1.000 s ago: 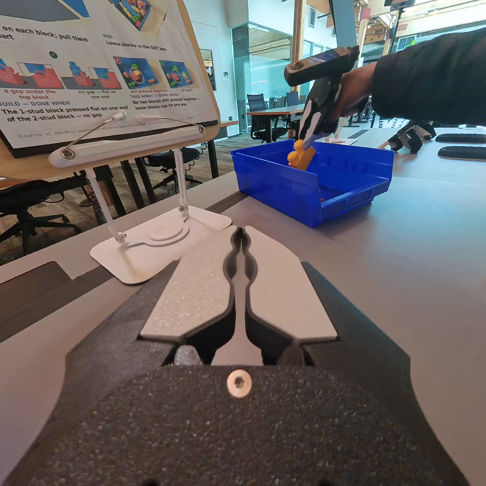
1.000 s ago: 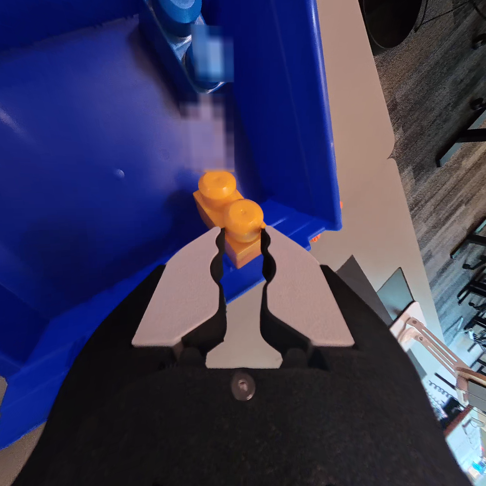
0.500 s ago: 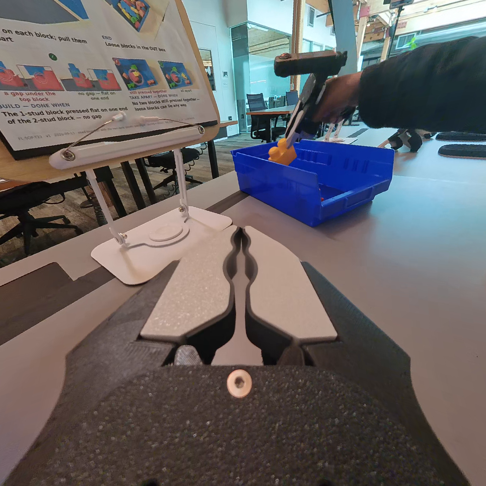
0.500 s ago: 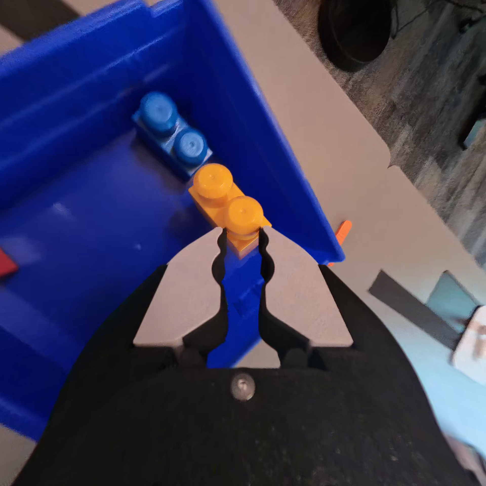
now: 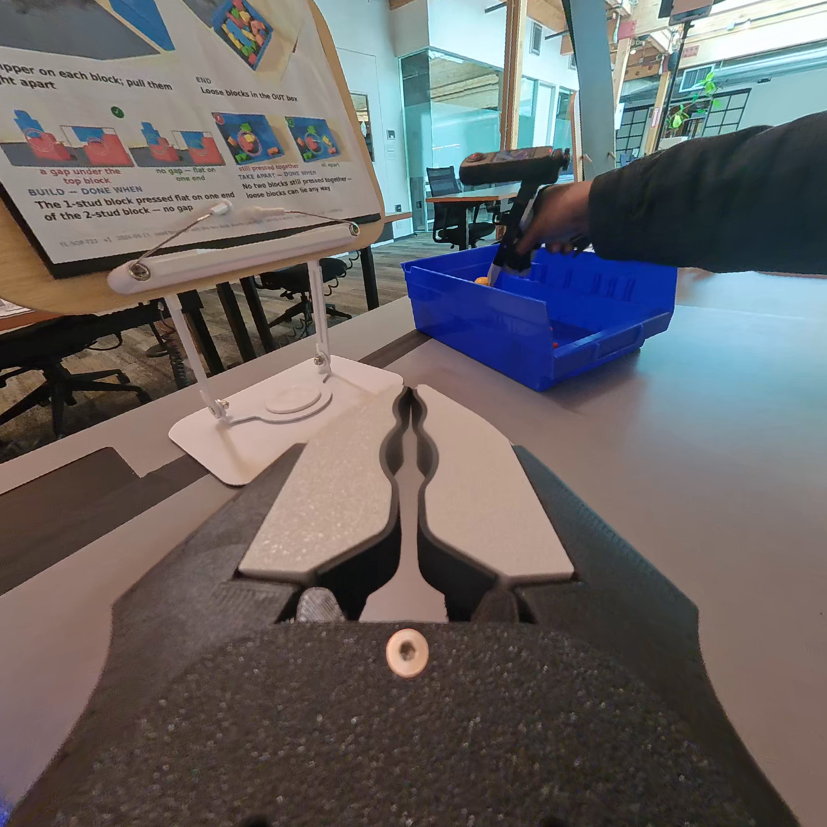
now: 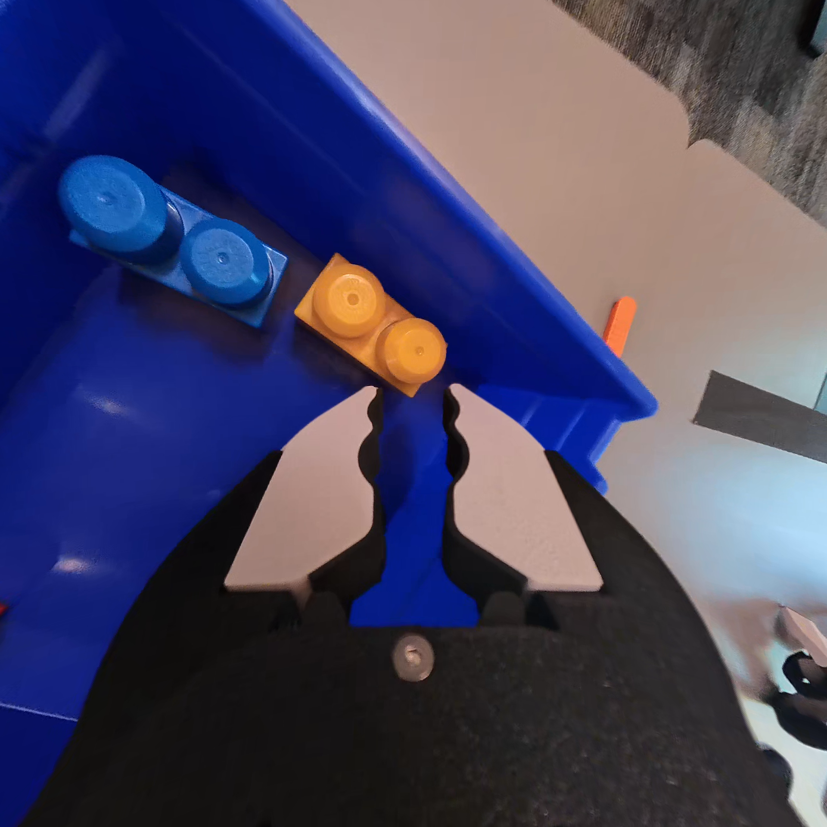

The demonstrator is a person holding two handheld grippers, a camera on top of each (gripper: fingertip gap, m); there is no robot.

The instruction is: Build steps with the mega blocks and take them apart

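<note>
An orange two-stud block (image 6: 371,326) lies on the floor of the blue bin (image 6: 492,313), against its wall. A blue two-stud block (image 6: 170,241) lies beside it. My right gripper (image 6: 412,396) is open just behind the orange block, with only the block's near corner at the level of its tips. In the left wrist view the right gripper (image 5: 496,277) reaches down into the bin (image 5: 537,322), and a bit of the orange block (image 5: 481,281) shows over the rim. My left gripper (image 5: 409,394) is shut and empty, low over the grey table.
A white stand (image 5: 286,411) holding an instruction sheet (image 5: 192,134) is at the left of the table. A person's dark sleeve (image 5: 716,197) reaches over the bin. A small orange piece (image 6: 620,324) lies on the table outside the bin. Something red (image 5: 555,344) is inside the bin. Some 50 cm of space lies between my two pairs of fingers.
The right gripper lowered the orange block into the bin beside the blue block and let go of it. The left gripper has not moved.
</note>
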